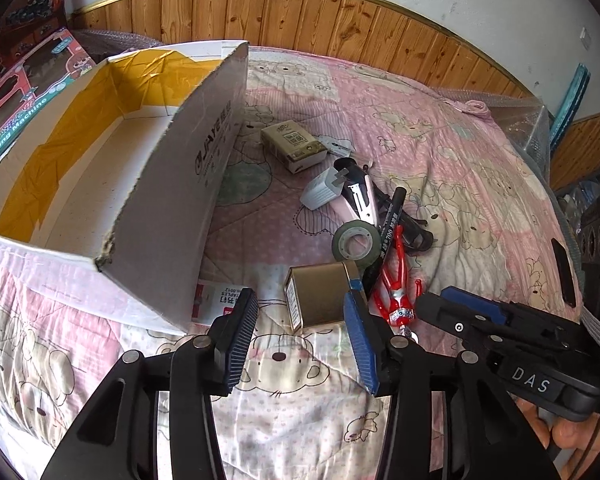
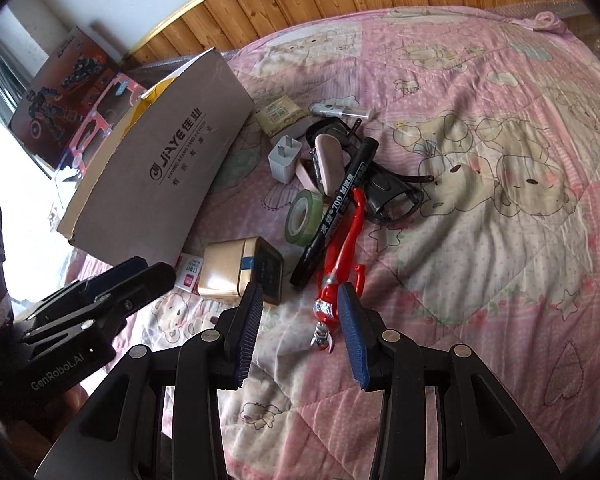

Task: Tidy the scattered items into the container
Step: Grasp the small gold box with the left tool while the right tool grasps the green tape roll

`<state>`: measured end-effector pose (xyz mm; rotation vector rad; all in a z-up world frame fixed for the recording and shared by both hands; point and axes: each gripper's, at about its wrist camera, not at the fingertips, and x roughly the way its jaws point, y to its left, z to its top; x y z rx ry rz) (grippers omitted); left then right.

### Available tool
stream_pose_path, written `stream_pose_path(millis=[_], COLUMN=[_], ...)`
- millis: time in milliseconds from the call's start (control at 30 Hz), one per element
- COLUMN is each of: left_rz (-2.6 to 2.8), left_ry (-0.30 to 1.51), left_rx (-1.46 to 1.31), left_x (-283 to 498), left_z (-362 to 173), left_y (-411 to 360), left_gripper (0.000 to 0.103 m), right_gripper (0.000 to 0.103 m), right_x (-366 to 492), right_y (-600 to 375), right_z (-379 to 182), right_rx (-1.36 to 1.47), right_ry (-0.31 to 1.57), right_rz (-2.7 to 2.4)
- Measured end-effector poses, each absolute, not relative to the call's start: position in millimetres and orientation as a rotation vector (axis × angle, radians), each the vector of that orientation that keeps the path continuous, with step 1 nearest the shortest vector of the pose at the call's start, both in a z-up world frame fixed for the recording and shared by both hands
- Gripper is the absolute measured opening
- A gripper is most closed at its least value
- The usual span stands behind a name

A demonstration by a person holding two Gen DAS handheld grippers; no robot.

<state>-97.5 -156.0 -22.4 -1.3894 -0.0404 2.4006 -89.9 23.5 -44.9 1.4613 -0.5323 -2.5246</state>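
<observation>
An open, empty cardboard box (image 1: 100,184) (image 2: 160,172) stands at the left on the pink quilt (image 1: 440,160). Scattered to its right are a gold tin (image 1: 320,296) (image 2: 228,272), a green tape roll (image 1: 356,246), a black marker (image 2: 336,208), a red toy figure (image 2: 340,264), a white charger (image 1: 320,192), a pink stapler (image 1: 360,200), black glasses (image 2: 392,192), a tissue pack (image 1: 294,150) and a staples box (image 1: 216,300). My left gripper (image 1: 300,298) is open, its fingers on either side of the tin's near end. My right gripper (image 2: 300,292) is open too, with the figure's head between its fingertips.
Toy boxes (image 1: 20,92) (image 2: 68,92) lean beyond the cardboard box at the left. A wood-panelled wall (image 1: 300,12) runs behind the bed. A small white tube (image 2: 340,111) lies at the far end of the pile. Bare quilt spreads to the right (image 2: 500,240).
</observation>
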Motion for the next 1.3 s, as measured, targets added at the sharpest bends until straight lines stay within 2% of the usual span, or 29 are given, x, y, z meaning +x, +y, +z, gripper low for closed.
stream_pose_path(millis=[167, 267, 533, 633, 700, 867, 900, 933, 967, 1200, 1267, 1300], left_rz=[2.347, 2.341, 2.314, 2.304, 2.312, 2.346, 2.347, 2.346, 2.339, 2.327, 2.340, 2.330], left_ry=[-0.036, -0.037, -0.049, -0.046, -0.042, -0.008, 0.000, 0.002, -0.008, 0.004, 0.007, -0.005], left_rx=[-1.430, -1.426, -1.479, -1.473, -1.468, -1.447, -1.446, -1.454, -1.459, -1.525, -1.555, -1.568], left_x=[-106, -109, -122, -124, -127, -130, -130, -130, -129, -128, -132, -133], left_z=[-37, -41, -59, -65, -67, -62, -61, -61, -60, -75, -80, -83], left_y=[-145, -138, -132, -126, -122, -123, -125, -125, -125, -114, -115, -116], left_gripper=[0.047, 0.054, 0.058, 0.068, 0.072, 0.072, 0.072, 0.072, 0.072, 0.072, 0.069, 0.059], right_gripper=[0.041, 0.038, 0.037, 0.032, 0.032, 0.033, 0.030, 0.019, 0.012, 0.010, 0.011, 0.011], right_x=[-109, -119, -152, -165, -172, -183, -183, -183, -183, -180, -178, -177], right_y=[28, 28, 30, 27, 22, 14, 13, 13, 14, 24, 26, 27], right_z=[-62, -68, -70, -75, -76, -81, -80, -80, -79, -82, -85, -85], right_rx=[1.480, 1.471, 1.442, 1.448, 1.448, 1.488, 1.490, 1.494, 1.492, 1.479, 1.480, 1.479], right_ry=[-0.614, -0.636, -0.595, -0.572, -0.545, -0.518, -0.494, -0.478, -0.484, -0.553, -0.580, -0.590], right_rz=[-2.460, -2.445, -2.395, -2.371, -2.354, -2.287, -2.308, -2.320, -2.321, -2.308, -2.299, -2.297])
